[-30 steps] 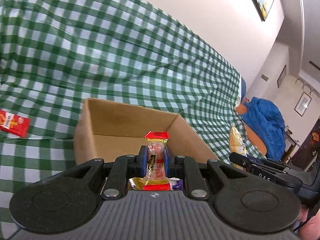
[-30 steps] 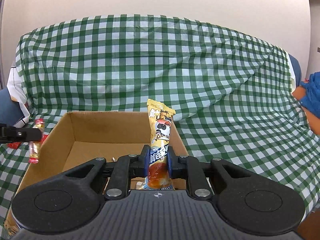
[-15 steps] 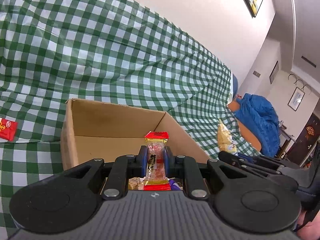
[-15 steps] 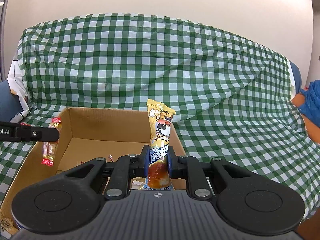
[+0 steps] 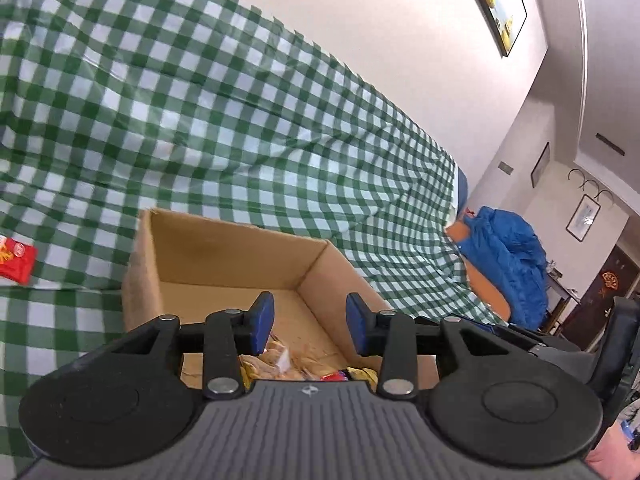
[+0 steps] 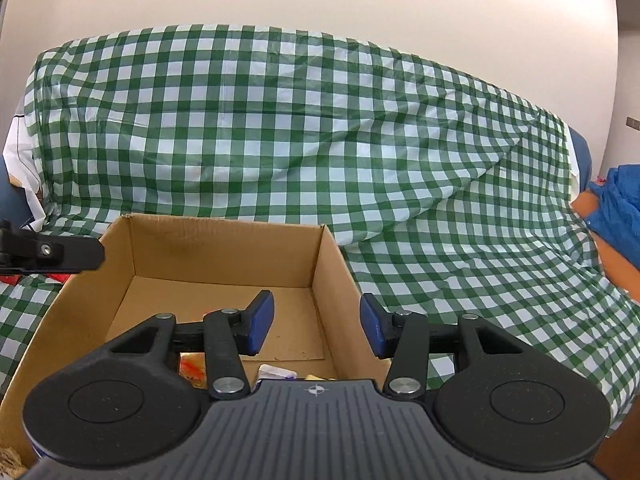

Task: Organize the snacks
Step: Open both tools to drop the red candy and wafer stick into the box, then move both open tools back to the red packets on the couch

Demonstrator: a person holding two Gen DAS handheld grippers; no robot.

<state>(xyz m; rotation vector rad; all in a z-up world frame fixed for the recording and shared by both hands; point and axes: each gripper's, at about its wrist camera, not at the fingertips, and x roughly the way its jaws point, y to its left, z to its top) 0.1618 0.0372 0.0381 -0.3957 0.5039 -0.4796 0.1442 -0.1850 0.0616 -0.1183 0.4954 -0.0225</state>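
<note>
We've got both tools over the box point(image 6: 224, 248), which sits lower centre on the green checked cloth point(image 6: 320, 120). Our left tool point(image 5: 310, 322) has its jaws opening, nothing between the blue pads. Same with the right tool point(image 6: 317, 322): jaws opening, the gap bare. Down at the bottom of the frame, snacks point(image 5: 280, 360) lie on the box floor, partly hidden behind the tool body. At the left edge, a red packet point(image 5: 16, 260) lies on the cloth, outside the box. In the right view, the left tool's black finger pokes in at mid left.
</note>
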